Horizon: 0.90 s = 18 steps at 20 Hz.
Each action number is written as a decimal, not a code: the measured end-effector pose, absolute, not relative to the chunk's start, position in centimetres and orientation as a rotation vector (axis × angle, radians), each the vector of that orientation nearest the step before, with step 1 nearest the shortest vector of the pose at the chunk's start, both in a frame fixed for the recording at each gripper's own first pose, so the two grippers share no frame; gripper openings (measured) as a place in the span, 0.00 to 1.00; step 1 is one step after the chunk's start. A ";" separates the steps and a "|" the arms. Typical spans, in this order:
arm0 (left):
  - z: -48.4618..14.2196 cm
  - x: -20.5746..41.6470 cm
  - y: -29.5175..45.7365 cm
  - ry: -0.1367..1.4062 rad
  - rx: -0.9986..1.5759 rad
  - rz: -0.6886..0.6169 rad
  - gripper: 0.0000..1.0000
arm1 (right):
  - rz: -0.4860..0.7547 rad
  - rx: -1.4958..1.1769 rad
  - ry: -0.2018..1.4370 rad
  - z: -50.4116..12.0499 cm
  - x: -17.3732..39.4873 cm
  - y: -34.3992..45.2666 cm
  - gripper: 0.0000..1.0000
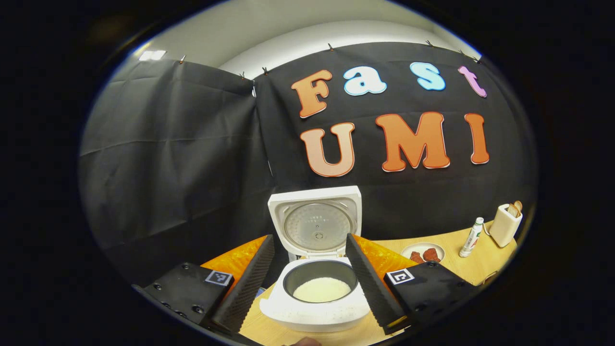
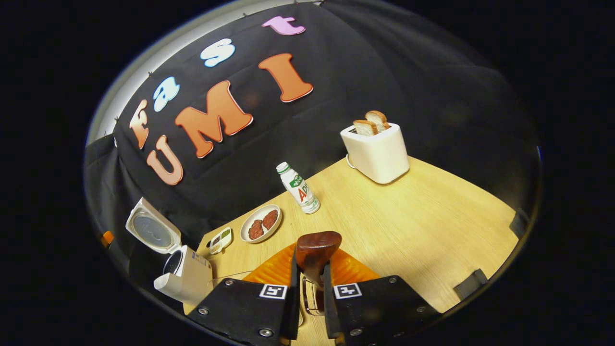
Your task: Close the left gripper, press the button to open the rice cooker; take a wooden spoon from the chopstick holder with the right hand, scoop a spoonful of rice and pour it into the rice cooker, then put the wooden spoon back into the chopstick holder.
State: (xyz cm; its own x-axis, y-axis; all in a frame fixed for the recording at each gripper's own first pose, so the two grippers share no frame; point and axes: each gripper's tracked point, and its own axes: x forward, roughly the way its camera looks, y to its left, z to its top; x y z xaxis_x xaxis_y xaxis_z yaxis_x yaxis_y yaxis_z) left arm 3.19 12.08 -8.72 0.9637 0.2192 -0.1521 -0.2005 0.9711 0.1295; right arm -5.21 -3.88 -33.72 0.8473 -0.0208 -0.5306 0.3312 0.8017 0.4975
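Pale wooden worktop point(image 2: 423, 216) under everything. White rice cooker point(image 1: 317, 307) with lid up, white rice point(image 1: 322, 290) in its grey pot. White toaster point(image 2: 379, 154) with two bread slices at the far edge. Left claw point(image 1: 310, 281) spread wide before the cooker. Right claw point(image 2: 310, 278) pinching dark wooden spoon point(image 2: 317, 247), bowl upward.
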 end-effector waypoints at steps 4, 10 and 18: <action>-6.6 5.4 13.3 0.138 0.067 0.234 0.97 | -0.237 0.689 0.524 -34.6 -5.7 -4.8 0.24; -2.5 10.3 14.0 0.118 -0.009 0.217 0.97 | -0.264 0.673 0.512 -33.4 -5.6 -6.4 0.45; -0.6 18.4 14.9 0.177 -0.063 0.185 1.00 | -0.307 0.514 0.439 -26.6 -6.4 -10.8 0.81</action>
